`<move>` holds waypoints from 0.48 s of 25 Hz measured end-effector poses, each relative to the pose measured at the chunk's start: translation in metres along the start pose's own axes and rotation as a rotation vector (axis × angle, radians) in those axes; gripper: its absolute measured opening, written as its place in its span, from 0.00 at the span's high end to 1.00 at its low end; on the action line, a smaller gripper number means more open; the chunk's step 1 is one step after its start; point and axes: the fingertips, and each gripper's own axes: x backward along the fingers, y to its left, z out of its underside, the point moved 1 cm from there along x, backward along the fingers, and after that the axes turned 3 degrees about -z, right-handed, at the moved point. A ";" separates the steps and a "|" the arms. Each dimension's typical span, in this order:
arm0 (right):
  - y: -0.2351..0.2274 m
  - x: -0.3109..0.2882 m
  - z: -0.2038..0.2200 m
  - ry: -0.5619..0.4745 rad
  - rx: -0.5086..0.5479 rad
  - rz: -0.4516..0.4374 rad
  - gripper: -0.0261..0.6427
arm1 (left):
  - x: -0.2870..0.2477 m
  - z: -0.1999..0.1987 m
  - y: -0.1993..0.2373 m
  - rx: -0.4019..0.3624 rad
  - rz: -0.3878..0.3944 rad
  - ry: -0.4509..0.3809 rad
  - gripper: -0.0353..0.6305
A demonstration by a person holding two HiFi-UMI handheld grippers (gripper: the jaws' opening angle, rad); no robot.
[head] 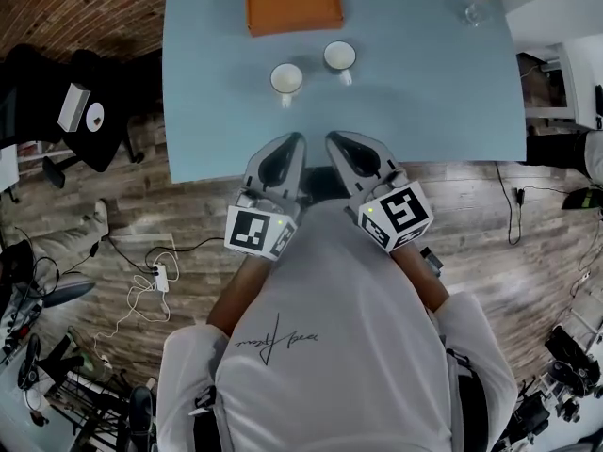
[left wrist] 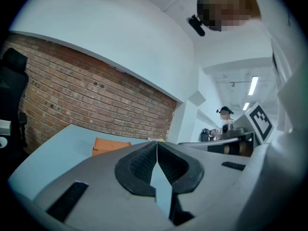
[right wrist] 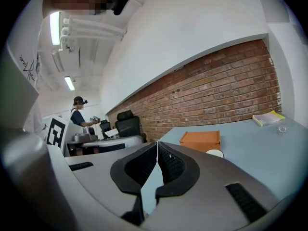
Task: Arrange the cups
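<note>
On the blue table (head: 207,111), two white cups (head: 286,79) (head: 339,56) well beyond the closed, empty fingers (left wrist: 142,162) of left gripper (head: 298,139) and right gripper (head: 333,139)

We hold our left tool (head: 297,139) and right tool (head: 333,139) side by side over the near edge of the pale blue bench (head: 433,92). Beyond their tips stand the nearer cup (head: 286,79) and, to its right, the farther cup (head: 339,56), both white. Behind them lies an orange box (head: 294,7), and a clear glass (head: 474,13) stands far right.
</note>
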 end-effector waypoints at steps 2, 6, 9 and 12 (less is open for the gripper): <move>-0.007 -0.006 -0.002 0.000 0.003 -0.022 0.93 | -0.006 0.004 0.005 -0.017 -0.025 -0.006 0.93; -0.016 -0.019 -0.004 0.019 0.031 -0.068 0.93 | -0.019 0.011 0.020 -0.048 -0.077 -0.019 0.93; -0.014 -0.027 -0.001 0.030 0.020 -0.079 0.93 | -0.021 0.032 0.038 -0.048 -0.120 0.011 0.93; -0.014 -0.030 0.002 0.030 0.008 -0.080 0.93 | -0.027 0.052 0.052 -0.063 -0.152 0.034 0.93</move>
